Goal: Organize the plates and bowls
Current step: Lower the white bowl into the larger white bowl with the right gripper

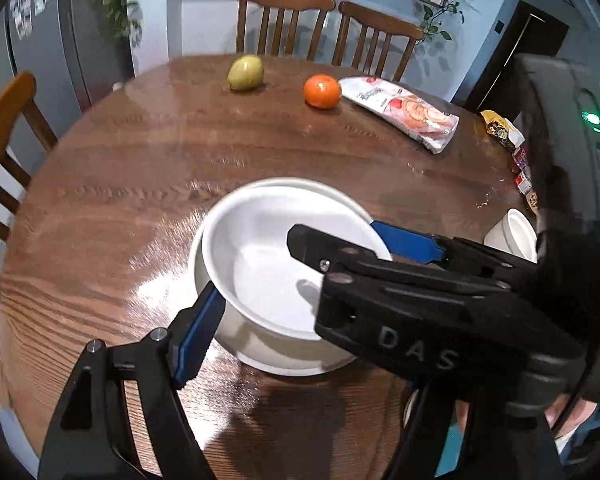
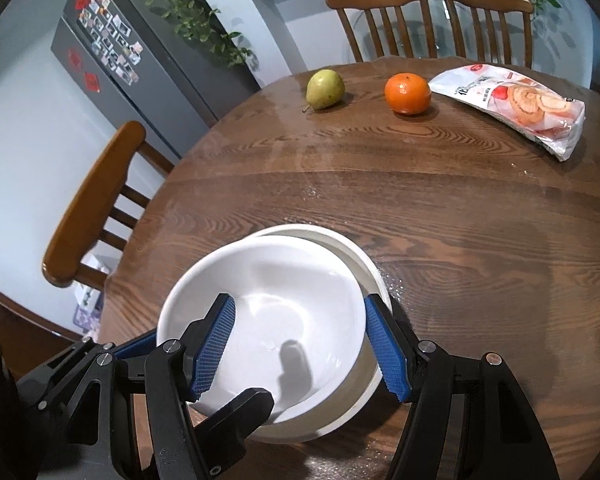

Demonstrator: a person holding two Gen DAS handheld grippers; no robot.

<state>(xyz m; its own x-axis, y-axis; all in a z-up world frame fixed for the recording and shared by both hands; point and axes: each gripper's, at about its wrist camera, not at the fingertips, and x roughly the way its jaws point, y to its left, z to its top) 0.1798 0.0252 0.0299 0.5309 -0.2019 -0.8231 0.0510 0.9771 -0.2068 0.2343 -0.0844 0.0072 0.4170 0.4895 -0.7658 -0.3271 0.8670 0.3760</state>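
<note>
Bowl tilted over lower bowl, for nesting I judge. My right hand-held gripper clamps near rim; left hand-held gripper clamps opposite rim, steadying.

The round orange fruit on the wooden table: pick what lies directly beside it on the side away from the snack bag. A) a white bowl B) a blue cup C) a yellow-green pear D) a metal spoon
C: in the right wrist view the yellow-green pear sits next to the round orange fruit, opposite the white printed snack bag, all on the round wooden table.
</note>
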